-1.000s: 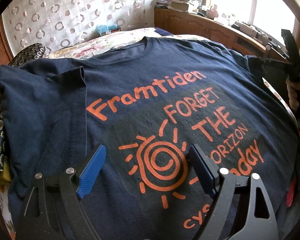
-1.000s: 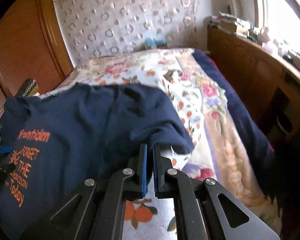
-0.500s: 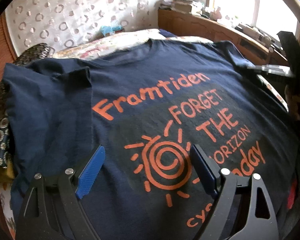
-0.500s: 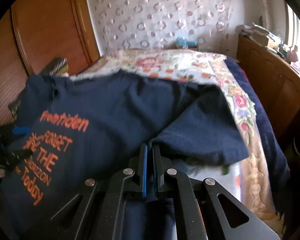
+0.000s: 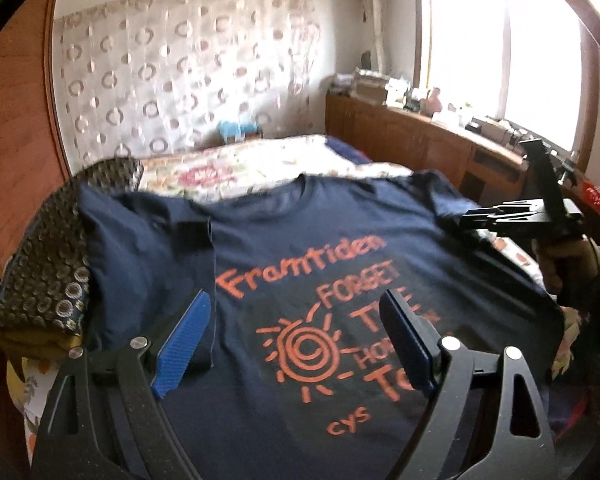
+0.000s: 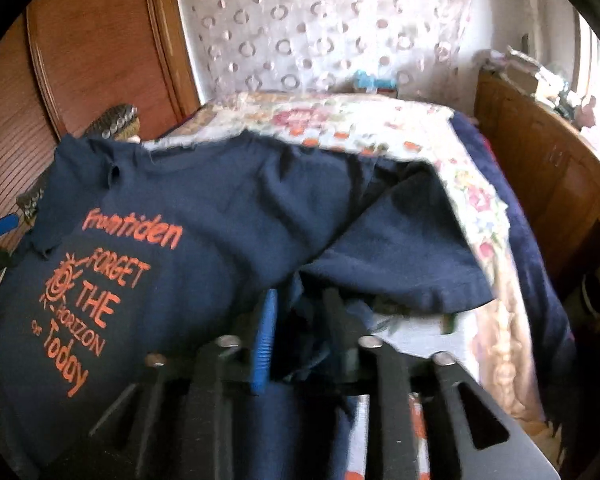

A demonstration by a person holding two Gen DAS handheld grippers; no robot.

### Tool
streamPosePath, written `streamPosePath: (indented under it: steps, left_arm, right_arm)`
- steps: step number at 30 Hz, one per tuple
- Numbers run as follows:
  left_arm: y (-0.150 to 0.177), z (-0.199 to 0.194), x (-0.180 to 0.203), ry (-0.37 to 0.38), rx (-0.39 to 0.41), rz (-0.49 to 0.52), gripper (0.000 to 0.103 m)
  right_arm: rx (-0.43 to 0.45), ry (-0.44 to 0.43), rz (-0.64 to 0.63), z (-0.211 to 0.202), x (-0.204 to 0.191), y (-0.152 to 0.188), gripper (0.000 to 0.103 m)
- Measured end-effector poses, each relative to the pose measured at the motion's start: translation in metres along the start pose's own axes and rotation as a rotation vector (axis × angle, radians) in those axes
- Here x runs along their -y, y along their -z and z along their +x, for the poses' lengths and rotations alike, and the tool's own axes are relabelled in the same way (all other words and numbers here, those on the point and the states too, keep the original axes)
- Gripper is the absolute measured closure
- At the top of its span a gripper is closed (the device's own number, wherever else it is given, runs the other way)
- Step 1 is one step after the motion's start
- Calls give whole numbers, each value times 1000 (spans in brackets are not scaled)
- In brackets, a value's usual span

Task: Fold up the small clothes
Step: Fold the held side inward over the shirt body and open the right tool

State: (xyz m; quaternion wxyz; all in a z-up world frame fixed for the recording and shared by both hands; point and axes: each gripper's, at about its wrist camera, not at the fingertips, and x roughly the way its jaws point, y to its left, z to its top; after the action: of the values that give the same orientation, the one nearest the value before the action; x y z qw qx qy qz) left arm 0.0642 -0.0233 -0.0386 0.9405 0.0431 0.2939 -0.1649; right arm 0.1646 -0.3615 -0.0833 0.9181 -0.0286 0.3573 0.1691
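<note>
Floral bedding (image 6: 452, 152) covers a bed beside a wooden cabinet (image 5: 412, 140). On it a navy T-shirt (image 5: 340, 240) lies print-up, its left sleeve folded inward. Left gripper (image 5: 296, 344) hovers above the shirt, fingers spread wide, empty. Right gripper (image 6: 300, 336) has its fingers parted, bunched sleeve cloth lying between them.

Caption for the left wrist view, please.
Open left gripper hovers over navy T-shirt on floral bedspread; right gripper at its far sleeve.
</note>
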Motion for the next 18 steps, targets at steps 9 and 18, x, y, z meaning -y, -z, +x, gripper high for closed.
streamPosePath:
  steps: [9, 18]
  left_arm:
    - [-2, -17, 19, 24, 44, 29, 16]
    - [3, -13, 29, 44, 22, 32, 16]
  right_arm:
    - [50, 111, 120, -16, 43, -2, 51]
    - [-70, 149, 196, 34, 66, 0, 51]
